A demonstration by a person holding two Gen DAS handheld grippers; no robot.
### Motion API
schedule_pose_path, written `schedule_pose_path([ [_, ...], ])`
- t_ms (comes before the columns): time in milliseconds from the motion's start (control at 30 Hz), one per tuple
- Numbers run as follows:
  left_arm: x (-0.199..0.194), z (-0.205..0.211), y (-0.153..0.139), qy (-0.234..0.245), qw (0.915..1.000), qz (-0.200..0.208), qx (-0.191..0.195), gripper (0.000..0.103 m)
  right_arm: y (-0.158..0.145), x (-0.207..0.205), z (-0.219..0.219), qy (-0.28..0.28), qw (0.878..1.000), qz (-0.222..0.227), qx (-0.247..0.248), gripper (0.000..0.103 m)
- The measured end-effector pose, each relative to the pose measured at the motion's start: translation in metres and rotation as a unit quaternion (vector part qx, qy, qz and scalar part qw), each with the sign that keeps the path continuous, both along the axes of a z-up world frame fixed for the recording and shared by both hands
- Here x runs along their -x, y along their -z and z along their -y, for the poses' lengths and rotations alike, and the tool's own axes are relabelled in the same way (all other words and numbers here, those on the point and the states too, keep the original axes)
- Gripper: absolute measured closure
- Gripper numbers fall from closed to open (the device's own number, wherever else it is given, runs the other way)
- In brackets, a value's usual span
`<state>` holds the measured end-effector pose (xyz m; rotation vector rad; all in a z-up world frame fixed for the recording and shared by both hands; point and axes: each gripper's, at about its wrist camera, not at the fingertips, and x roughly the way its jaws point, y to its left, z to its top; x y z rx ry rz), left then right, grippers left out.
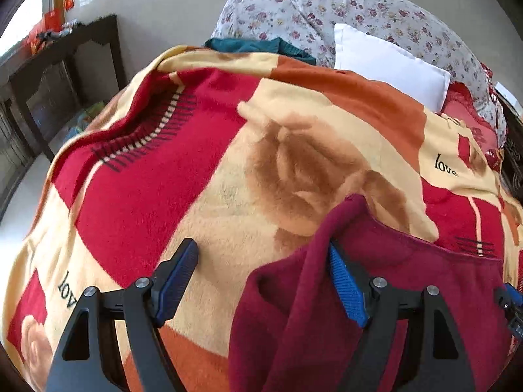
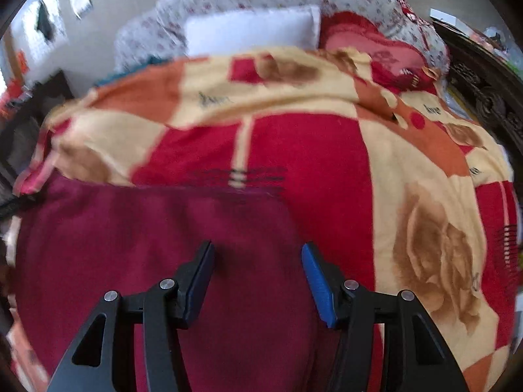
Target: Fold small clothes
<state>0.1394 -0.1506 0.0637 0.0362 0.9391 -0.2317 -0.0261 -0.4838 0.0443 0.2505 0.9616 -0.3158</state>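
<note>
A small maroon garment [image 1: 376, 294] lies on a red, cream and orange blanket [image 1: 196, 179] on a bed. My left gripper [image 1: 261, 277] is open over the garment's left edge; a raised fold of the cloth drapes against its right finger [image 1: 346, 287], and the left finger sits over bare blanket. In the right wrist view the garment [image 2: 147, 228] spreads flat across the lower left. My right gripper [image 2: 258, 277] is open just above the cloth, empty. The right gripper's tip also shows at the edge of the left wrist view [image 1: 511, 307].
At the bed's head lie a white pillow [image 1: 389, 65], a floral quilt [image 1: 359, 9], a teal cloth [image 1: 261, 47] and a red pillow [image 2: 369, 45]. A dark cabinet [image 1: 65, 75] stands left of the bed. A carved dark headboard [image 2: 483, 91] runs along the right.
</note>
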Motion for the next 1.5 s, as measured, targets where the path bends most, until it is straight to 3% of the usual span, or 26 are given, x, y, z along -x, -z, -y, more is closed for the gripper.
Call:
schedule_pose_path([
  [200,0.032,-0.014,-0.019,0.023,0.9995,0.02,0.004,0.024,-0.032,0.041,-0.004,0.008,0.997,0.07,-0.012,0.043],
  [367,0.084,-0.031,-0.033,0.059,0.997,0.048,0.017,0.024,-0.06,0.093,-0.038,-0.039,0.992,0.117,-0.021,0.043],
  [500,0.122,-0.046,-0.024,0.074,0.9958,0.044,0.033,0.024,-0.059,0.119,-0.071,-0.082,0.99,0.112,-0.012,0.043],
  [633,0.149,-0.05,-0.011,0.08,0.9953,0.052,0.02,0.024,-0.042,0.136,-0.088,-0.091,0.991,0.096,0.01,0.043],
  [833,0.158,-0.051,0.012,0.077,0.9963,0.037,0.009,0.022,-0.019,0.148,-0.087,-0.09,0.992,0.086,0.008,0.046],
  [1000,0.156,-0.055,0.031,0.065,0.9975,0.019,0.02,0.019,-0.011,0.148,-0.089,-0.088,0.993,0.079,0.01,0.046],
  [1200,0.159,-0.063,0.04,0.049,0.9976,0.025,0.042,0.014,-0.045,0.141,-0.107,-0.101,0.986,0.125,-0.046,0.044],
  [1333,0.16,-0.064,0.042,0.051,0.9972,0.029,0.047,0.013,-0.063,0.1,-0.145,-0.141,0.98,0.138,-0.038,0.044],
  [1500,0.156,-0.07,0.046,0.05,0.9961,0.019,0.07,0.011,-0.062,0.039,-0.184,-0.177,0.973,0.141,-0.044,0.044],
])
